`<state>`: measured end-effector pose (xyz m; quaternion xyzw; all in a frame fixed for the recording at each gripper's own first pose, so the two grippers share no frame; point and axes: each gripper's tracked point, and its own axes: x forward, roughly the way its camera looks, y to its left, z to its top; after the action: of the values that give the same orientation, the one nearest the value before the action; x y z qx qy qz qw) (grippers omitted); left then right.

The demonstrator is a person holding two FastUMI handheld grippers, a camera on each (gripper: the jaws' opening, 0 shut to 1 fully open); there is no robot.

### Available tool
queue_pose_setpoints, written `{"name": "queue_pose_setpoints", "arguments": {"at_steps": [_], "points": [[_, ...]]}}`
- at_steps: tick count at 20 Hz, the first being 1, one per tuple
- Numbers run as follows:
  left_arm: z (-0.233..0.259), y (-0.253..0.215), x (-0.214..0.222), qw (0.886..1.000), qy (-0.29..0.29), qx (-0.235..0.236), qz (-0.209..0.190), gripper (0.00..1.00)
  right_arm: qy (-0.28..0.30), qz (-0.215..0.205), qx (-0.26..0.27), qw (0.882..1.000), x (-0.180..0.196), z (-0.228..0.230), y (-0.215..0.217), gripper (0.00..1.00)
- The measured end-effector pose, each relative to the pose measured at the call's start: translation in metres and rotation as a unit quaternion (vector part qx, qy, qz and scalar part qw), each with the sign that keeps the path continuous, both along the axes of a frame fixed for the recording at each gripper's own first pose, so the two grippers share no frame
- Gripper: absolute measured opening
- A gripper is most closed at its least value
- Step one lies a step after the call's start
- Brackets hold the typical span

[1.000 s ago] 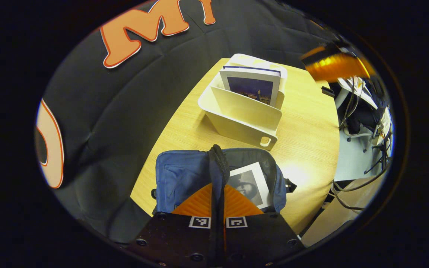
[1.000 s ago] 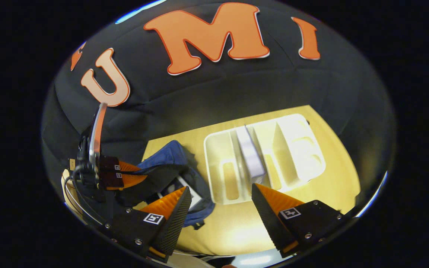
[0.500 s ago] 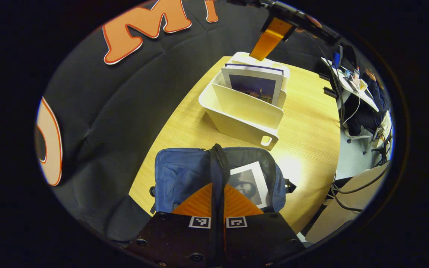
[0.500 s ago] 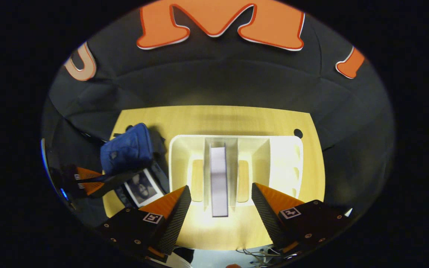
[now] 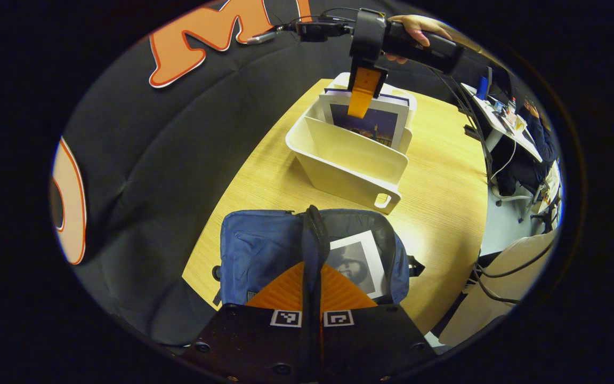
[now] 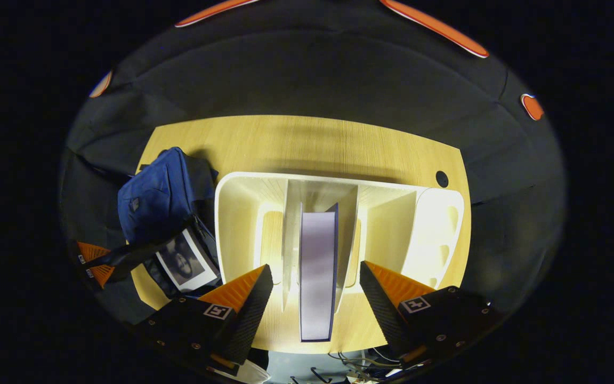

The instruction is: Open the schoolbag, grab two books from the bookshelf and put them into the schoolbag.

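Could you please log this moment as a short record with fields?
schoolbag: open, on table
strap: pinched by left gripper
book in bag: one, lying inside
bookshelf: one book upright in middle slot
right gripper: open, above that book, fingers either side, not touching

A: Warm overhead light; a glare patch sits on the pale wooden tabletop (image 5: 435, 234), and the cream plastic bookshelf (image 6: 435, 234) blows out white at its right end.

B: Black cloth wall stays dim. Fisheye bends edges; focus sharp centrally.
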<state>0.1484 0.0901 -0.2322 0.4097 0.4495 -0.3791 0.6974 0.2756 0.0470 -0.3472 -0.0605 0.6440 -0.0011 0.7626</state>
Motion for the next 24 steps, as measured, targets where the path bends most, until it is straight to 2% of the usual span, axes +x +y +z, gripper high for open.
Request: {"name": "queue_pose_setpoints", "arguments": {"at_steps": [1, 2, 4, 5, 6, 8, 11, 15, 20, 24], "points": [[0.000, 0.000, 0.001, 1.000, 0.000, 0.000, 0.000, 0.01, 0.005, 0.002, 0.000, 1.000, 0.000, -0.003, 0.001, 0.98], [-0.001, 0.002, 0.002, 1.000, 0.001, 0.000, 0.000, 0.01, 0.010, 0.002, 0.001, 1.000, 0.001, -0.004, 0.002, 0.90], [-0.001, 0.002, 0.003, 1.000, 0.001, 0.001, 0.000, 0.01, 0.020, -0.006, -0.002, 1.000, -0.002, -0.009, 0.000, 0.53], [-0.001, 0.002, 0.004, 1.000, 0.000, 0.001, -0.001, 0.01, 0.021, -0.009, 0.006, 1.000, -0.003, -0.013, 0.001, 0.62], [-0.001, 0.002, 0.004, 1.000, 0.000, 0.002, -0.002, 0.01, 0.020, -0.007, 0.006, 1.000, -0.003, -0.008, 0.000, 0.34], [0.000, 0.002, 0.002, 1.000, 0.000, 0.001, -0.004, 0.01, 0.024, -0.004, 0.003, 1.000, -0.004, -0.006, 0.001, 0.28], [0.000, 0.002, 0.003, 1.000, -0.001, 0.001, -0.004, 0.01, 0.020, -0.009, 0.004, 1.000, -0.007, -0.002, 0.000, 0.26], [-0.002, 0.002, 0.002, 1.000, 0.001, -0.001, -0.004, 0.01, -0.008, -0.037, 0.018, 0.999, -0.010, 0.027, -0.008, 0.25], [-0.003, 0.001, 0.001, 1.000, 0.002, -0.003, -0.007, 0.01, -0.053, -0.075, 0.056, 0.994, -0.040, 0.091, -0.035, 0.25], [-0.003, 0.001, -0.001, 1.000, 0.004, -0.005, -0.010, 0.01, -0.124, -0.113, 0.096, 0.981, -0.064, 0.156, -0.046, 0.25]]}}
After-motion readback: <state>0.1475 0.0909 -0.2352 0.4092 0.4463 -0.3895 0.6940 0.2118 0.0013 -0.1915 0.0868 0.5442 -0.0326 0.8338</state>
